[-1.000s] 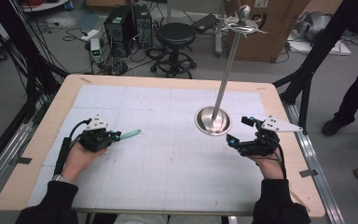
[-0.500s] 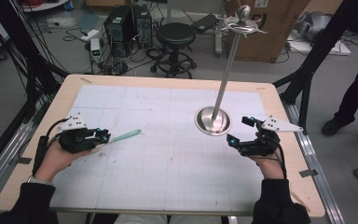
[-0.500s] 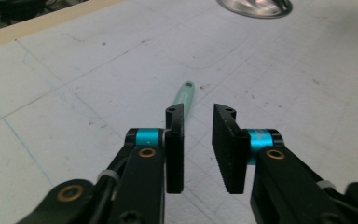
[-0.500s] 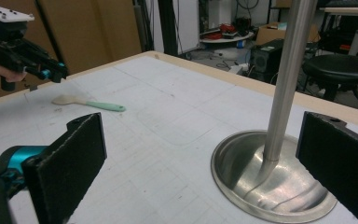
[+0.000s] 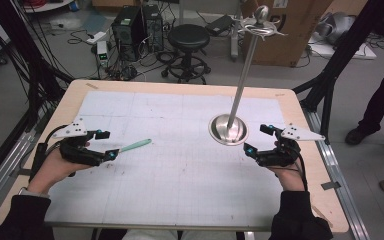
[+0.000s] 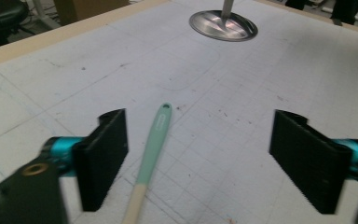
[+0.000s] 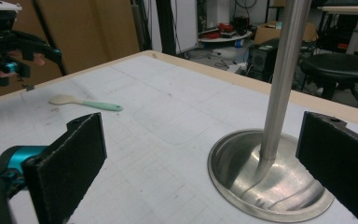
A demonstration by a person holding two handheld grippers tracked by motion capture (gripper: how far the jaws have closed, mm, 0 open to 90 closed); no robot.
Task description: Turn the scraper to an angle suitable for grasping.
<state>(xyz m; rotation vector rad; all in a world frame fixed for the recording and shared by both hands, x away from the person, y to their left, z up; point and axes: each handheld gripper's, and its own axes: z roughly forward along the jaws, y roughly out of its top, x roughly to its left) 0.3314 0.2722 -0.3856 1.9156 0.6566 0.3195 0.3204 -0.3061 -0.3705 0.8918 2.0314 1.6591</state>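
A person seated at a wooden table (image 5: 310, 165) covered by a gridded white mat (image 5: 180, 165) works a hand-held gripper in each hand; the left gripper (image 5: 103, 144), at about nine o'clock on the table in the high view, has just been opening its jaws, which now stand wide apart with nothing pressed between the pads; the mint-handled spatula (image 5: 132, 146) lies flat on the mat just off that gripper's tips, its mint handle pointing toward two o'clock in the high view; in the left gripper view the spatula (image 6: 153, 150) runs up between the two black jaws, nearer the left one and touching neither, its pale wooden end toward six o'clock and its mint end, with a small hanging hole, toward twelve; the right gripper (image 5: 257, 140) sits at about three o'clock on the table, its jaws likewise spread wide and holding nothing; in the right gripper view the steel stand (image 7: 279, 84) rises between those jaws, its round dished base (image 7: 279, 196) resting on the mat toward five o'clock and clear of both pads; in the high view the stand's base (image 5: 228, 130) lies just beside the right gripper's tips, at roughly ten o'clock from them, well apart from the spatula; a black stool (image 5: 188, 37) and computer towers (image 5: 140, 22) stand on the floor beyond the table's twelve o'clock edge.
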